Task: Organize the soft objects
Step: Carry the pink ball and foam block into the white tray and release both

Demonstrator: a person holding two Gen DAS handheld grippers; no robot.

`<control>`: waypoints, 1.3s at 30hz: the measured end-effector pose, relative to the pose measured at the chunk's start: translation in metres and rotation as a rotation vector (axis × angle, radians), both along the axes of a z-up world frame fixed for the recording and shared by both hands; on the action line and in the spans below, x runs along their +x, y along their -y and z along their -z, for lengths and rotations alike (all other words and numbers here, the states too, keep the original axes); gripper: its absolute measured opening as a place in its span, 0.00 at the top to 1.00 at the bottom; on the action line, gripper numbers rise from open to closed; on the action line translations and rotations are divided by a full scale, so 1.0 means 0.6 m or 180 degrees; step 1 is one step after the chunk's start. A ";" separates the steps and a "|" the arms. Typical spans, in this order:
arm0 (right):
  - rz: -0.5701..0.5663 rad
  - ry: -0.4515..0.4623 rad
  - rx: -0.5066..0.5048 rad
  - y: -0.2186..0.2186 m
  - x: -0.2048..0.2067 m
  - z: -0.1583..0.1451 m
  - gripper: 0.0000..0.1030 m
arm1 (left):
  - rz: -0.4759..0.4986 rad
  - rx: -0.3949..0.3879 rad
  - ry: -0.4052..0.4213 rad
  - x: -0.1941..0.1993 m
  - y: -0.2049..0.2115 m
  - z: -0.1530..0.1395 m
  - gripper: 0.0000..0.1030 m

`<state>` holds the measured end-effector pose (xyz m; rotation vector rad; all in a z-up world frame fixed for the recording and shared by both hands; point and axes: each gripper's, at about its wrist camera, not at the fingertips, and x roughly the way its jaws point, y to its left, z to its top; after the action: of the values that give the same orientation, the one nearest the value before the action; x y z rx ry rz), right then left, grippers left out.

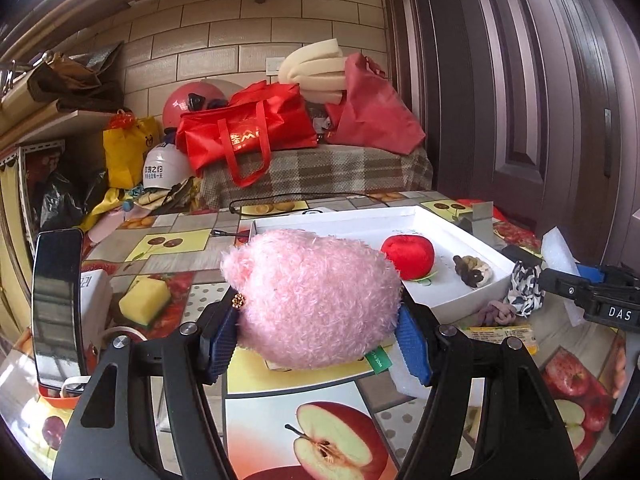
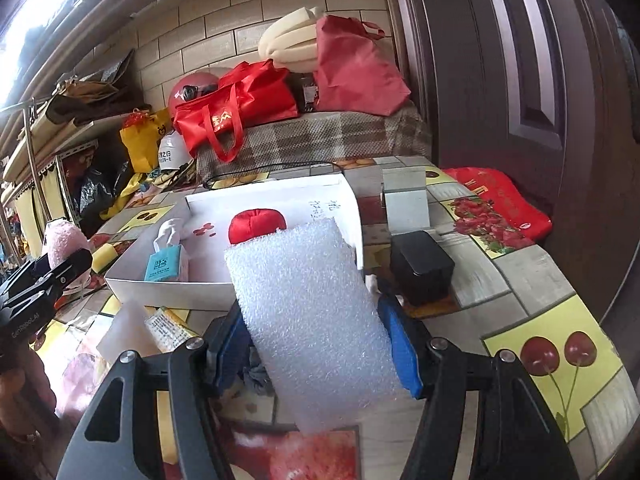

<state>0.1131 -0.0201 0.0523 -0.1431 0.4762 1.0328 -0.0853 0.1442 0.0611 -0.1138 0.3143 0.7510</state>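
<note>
My left gripper (image 1: 316,340) is shut on a fluffy pink plush toy (image 1: 316,296) and holds it above the table, just in front of a white shallow box (image 1: 460,296). In the box lie a red plush apple (image 1: 408,254) and a brown-and-cream scrunchie (image 1: 472,270). My right gripper (image 2: 316,344) is shut on a white foam sheet (image 2: 312,320), held near the box's front edge (image 2: 168,292). The right wrist view shows the red apple (image 2: 256,222) and a tissue pack (image 2: 164,264) inside the box. The pink toy also shows at the left there (image 2: 64,240).
A yellow sponge (image 1: 146,300), a phone on a stand (image 1: 56,308), a black-and-white scrunchie (image 1: 524,284) and a mauve hair tie (image 1: 496,312) lie on the fruit-print table. A black box (image 2: 422,266) and grey box (image 2: 406,202) stand right of the white box. Bags crowd a bench behind.
</note>
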 end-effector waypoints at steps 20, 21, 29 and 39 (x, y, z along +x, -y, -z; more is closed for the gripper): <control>-0.0044 -0.0095 0.0035 -0.079 0.008 -0.002 0.38 | -0.0080 -0.0154 -0.0052 0.040 -0.033 0.001 0.33; -0.0047 -0.0095 0.0036 -0.084 0.008 -0.002 0.38 | -0.0082 -0.0160 -0.0052 0.043 -0.036 0.001 0.33; -0.0105 -0.0194 -0.0013 -0.130 0.019 0.000 0.38 | -0.0128 -0.0167 -0.0037 0.069 -0.060 0.001 0.33; -0.0681 -0.0479 -0.0398 -0.213 0.025 0.024 0.39 | -0.0064 -0.0297 -0.0102 0.117 -0.102 0.004 0.33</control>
<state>0.1280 0.1080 0.0378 -0.2324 0.6734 1.2288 -0.0151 0.2052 0.0588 -0.1935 0.3792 0.7587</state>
